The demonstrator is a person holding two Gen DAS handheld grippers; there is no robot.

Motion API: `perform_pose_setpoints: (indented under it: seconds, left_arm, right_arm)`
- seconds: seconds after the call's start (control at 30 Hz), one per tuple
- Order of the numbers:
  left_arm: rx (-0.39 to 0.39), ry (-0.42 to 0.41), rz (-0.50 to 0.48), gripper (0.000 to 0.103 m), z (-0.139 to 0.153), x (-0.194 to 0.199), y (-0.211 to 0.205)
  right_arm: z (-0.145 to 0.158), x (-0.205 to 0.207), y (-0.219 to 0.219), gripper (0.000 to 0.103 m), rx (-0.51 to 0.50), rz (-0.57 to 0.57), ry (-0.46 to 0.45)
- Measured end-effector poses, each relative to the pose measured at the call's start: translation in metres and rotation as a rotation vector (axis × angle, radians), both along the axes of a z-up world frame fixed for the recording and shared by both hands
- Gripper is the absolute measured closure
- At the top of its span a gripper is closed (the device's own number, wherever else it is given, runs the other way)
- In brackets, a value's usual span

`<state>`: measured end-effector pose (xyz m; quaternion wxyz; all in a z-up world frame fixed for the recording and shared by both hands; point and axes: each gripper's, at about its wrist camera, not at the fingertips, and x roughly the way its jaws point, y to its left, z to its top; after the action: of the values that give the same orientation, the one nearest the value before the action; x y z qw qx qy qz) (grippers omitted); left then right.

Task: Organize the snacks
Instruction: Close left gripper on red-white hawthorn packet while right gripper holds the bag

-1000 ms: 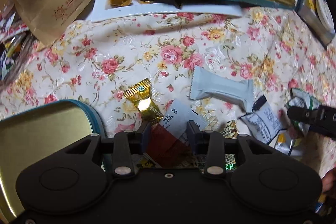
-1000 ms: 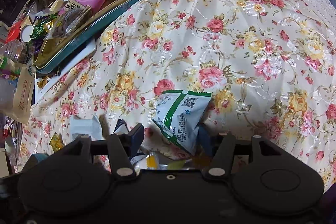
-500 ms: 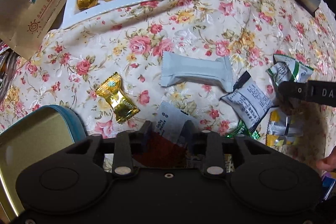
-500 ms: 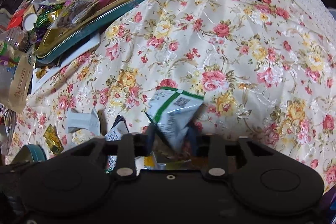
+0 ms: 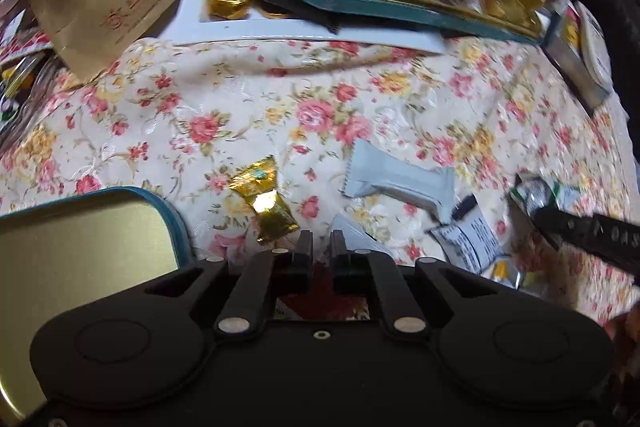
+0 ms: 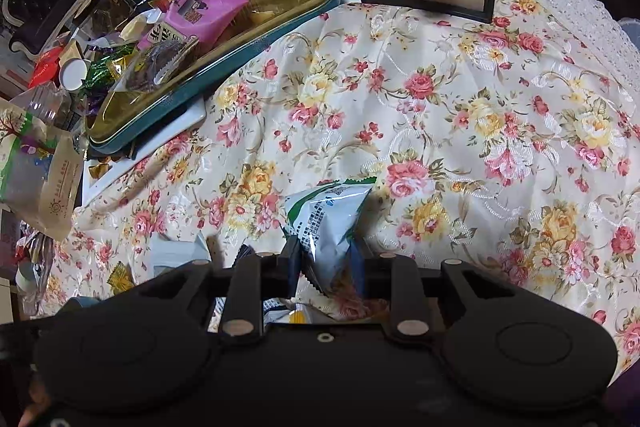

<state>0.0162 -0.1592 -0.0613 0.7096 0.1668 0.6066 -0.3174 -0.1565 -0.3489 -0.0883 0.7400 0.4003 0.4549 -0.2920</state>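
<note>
Snack packets scattered on a floral tablecloth (image 5: 248, 99), one gripper on each of two.

The green-and-white packet (image 6: 332, 219) is a crinkled foil pouch with fine print and a small code square; it stands tilted up off the cloth, pinched at its lower end between the right gripper (image 6: 326, 263) fingers, which are closed onto it. The left gripper (image 5: 321, 247) has its fingers drawn nearly together, a thin gap between them, over a red-and-white packet (image 5: 320, 291) that lies under them; whether they actually clamp it cannot be told. Just ahead lie a gold-wrapped candy (image 5: 264, 199) and a plain pale grey bar (image 5: 400, 183), apart from each other. An open gold-lined tin (image 5: 80, 259) with a teal rim sits at the left gripper's left side.
</note>
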Motion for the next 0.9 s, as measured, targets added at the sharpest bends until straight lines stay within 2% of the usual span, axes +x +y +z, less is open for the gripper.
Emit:
perform_pose_setpoints:
  seconds: [0.13,0.3,0.47,0.57,0.67,0.8,0.9]
  left_arm:
    - [0.018,-0.069,-0.173,0.077,0.005,-0.027,-0.010]
    - [0.039,-0.083,-0.279,0.076,0.001,-0.039,-0.017]
    - [0.089,-0.103,-0.308,0.076,-0.009,-0.041,-0.018]
    - [0.093,-0.117,-0.320,0.073,-0.010,-0.042,-0.019]
    - [0.100,-0.142,-0.336,0.065,-0.011,-0.047,-0.023]
    - [0.124,-0.179,-0.365,0.060,-0.015,-0.056,-0.026]
    - [0.130,-0.185,-0.390,0.052,-0.017,-0.060,-0.027]
  right_arm:
    - [0.002,-0.001,0.000,0.075,0.008,0.003,-0.010]
    - [0.006,-0.004,0.002,0.075,0.015,0.006,-0.028]
    - [0.007,-0.008,0.000,0.075,0.021,0.000,-0.029]
    - [0.007,-0.009,0.000,0.075,0.022,0.000,-0.024]
    - [0.007,-0.007,0.002,0.075,0.022,0.005,-0.021]
    - [0.003,-0.004,0.003,0.075,0.025,0.010,-0.007]
    - [0.000,-0.002,0.004,0.075,0.033,0.014,0.007]
